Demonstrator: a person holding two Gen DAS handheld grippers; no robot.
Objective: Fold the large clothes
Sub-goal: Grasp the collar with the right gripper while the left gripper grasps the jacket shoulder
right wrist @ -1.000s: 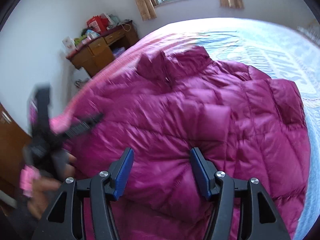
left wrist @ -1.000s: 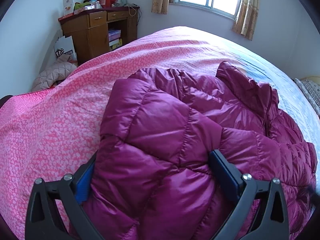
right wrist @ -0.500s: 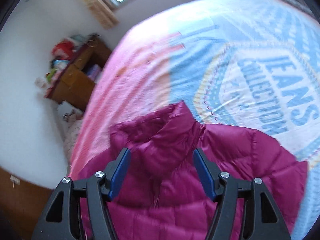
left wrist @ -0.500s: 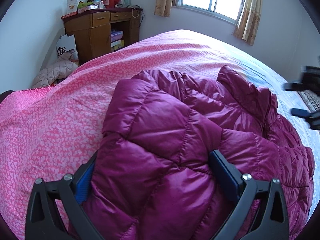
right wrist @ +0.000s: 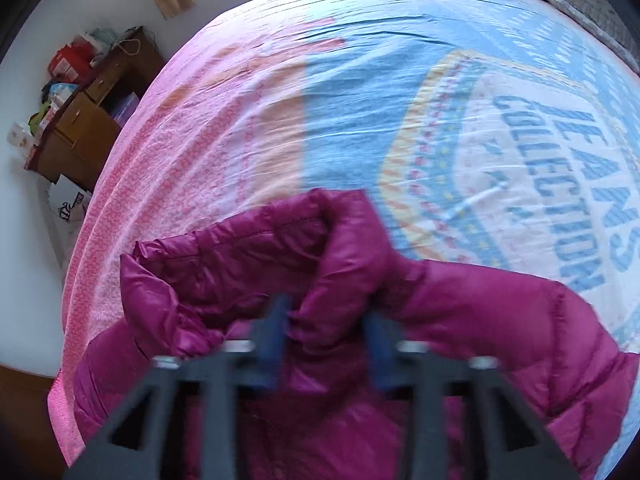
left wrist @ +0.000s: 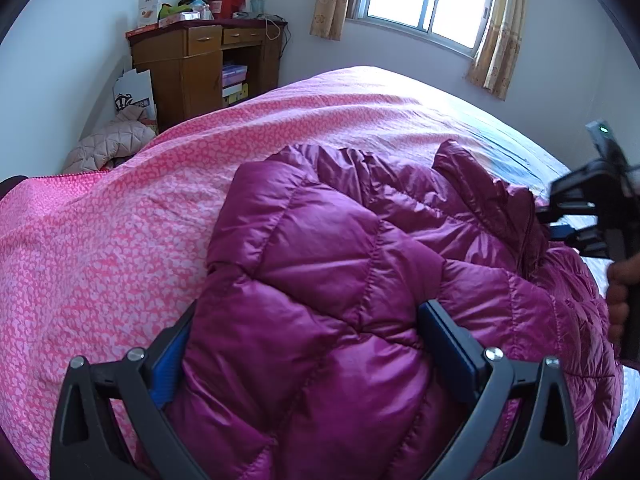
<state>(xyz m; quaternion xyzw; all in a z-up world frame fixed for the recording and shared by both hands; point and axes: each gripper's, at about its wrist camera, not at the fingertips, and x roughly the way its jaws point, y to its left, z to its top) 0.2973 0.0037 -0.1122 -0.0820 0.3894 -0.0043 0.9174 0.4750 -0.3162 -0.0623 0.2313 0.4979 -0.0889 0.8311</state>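
Observation:
A magenta quilted puffer jacket (left wrist: 340, 260) lies bunched on the bed. My left gripper (left wrist: 304, 344) holds its jaws wide around a thick folded part of the jacket near its lower left side; the padding bulges over both pads. In the right wrist view the jacket's stand-up collar (right wrist: 340, 240) fills the gap of my right gripper (right wrist: 326, 340), whose jaws are closing on it; the fingers are blurred. The left wrist view shows the right gripper (left wrist: 550, 222) at the jacket's far right edge, with a person's hand (left wrist: 620, 292) on its handle.
The bed cover (left wrist: 120, 240) is pink-patterned on the left and blue with large lettering (right wrist: 580, 184) on the right. A cluttered wooden desk (left wrist: 192, 68) stands in the far left corner, with a pale quilted garment (left wrist: 108, 144) on the floor beside it. A curtained window (left wrist: 432, 0) is behind.
My right gripper swept from the jacket's middle across to the collar, dropped over it and narrowed its jaws on it. The left gripper kept its place and grip.

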